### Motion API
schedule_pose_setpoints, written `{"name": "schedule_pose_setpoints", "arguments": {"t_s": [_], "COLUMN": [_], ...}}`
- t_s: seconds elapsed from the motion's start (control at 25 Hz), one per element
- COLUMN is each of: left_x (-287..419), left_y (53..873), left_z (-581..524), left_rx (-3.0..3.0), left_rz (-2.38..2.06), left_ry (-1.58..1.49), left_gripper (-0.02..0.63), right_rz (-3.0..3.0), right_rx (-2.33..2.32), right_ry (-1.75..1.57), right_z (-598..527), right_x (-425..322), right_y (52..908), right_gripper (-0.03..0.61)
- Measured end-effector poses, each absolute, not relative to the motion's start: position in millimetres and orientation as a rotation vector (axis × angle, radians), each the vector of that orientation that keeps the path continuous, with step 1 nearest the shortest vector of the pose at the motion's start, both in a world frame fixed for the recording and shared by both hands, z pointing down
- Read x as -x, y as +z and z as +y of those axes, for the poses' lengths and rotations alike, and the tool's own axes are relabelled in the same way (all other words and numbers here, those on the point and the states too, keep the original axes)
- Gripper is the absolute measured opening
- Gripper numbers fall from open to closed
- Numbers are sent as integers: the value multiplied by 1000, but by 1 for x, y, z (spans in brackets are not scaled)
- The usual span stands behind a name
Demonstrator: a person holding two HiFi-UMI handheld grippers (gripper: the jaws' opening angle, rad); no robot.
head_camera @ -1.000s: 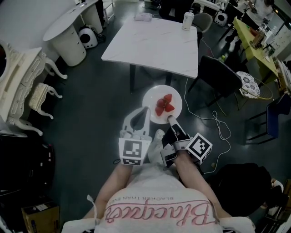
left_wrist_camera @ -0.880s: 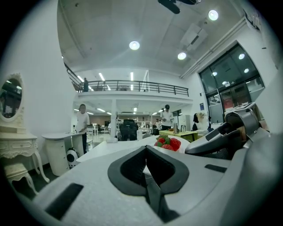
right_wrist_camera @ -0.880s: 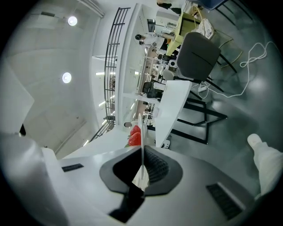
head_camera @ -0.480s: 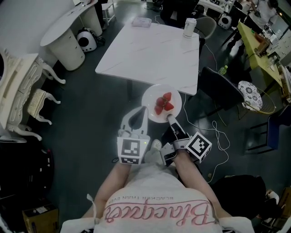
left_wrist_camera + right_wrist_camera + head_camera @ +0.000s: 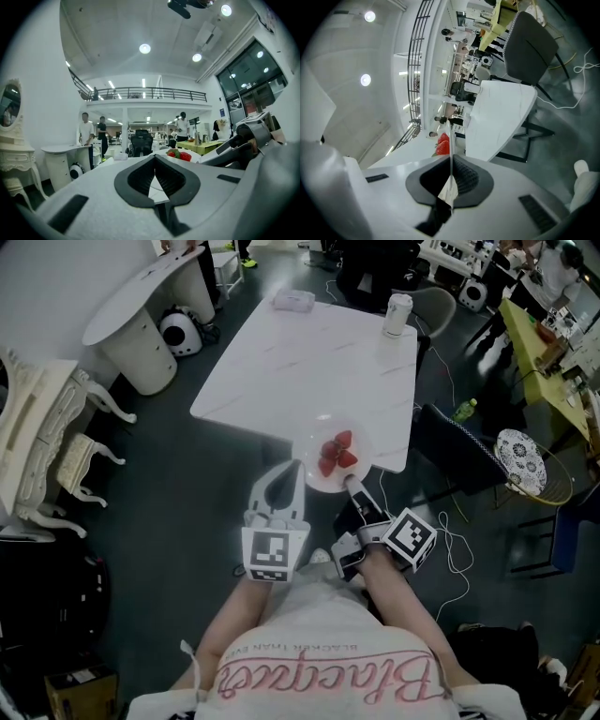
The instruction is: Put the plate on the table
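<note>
Over the table's (image 5: 300, 362) near edge, head view: white plate (image 5: 317, 482) w/ strawberries (image 5: 336, 454) sits partly above the top. R gripper (image 5: 349, 481) is at its near rim, L gripper (image 5: 300, 467) at its left rim.
L gripper view: jaws pinched on the plate (image 5: 158, 187) rim, strawberries (image 5: 178, 153) just beyond.
R gripper view: jaws clenched on the plate (image 5: 449, 140), seen edge-on; table (image 5: 501, 117) beyond.

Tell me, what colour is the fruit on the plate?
Red; the strawberries show best in the head view, on the white plate.
</note>
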State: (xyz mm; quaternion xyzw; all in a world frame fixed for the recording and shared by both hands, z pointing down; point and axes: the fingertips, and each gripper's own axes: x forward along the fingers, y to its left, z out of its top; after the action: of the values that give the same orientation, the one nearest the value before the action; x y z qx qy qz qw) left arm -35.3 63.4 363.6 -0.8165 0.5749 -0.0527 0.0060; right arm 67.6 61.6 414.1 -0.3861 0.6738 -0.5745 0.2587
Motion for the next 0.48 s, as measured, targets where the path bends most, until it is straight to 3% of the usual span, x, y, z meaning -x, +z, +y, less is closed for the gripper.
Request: {"name": "schedule_pose_setpoints", "arguments": {"t_s": [0.48], "left_x": [45], "left_y": [377], "left_z": [-4], "left_rx": [2598], "left_rz": [1830], "left_ry": [-161], "left_gripper": [3], "right_rz": [1887], "right_rx": [1111], "right_ry": [-1548], "right_z": [-12], "right_x": [-73], "right_y": [417], "right_gripper": [12]}}
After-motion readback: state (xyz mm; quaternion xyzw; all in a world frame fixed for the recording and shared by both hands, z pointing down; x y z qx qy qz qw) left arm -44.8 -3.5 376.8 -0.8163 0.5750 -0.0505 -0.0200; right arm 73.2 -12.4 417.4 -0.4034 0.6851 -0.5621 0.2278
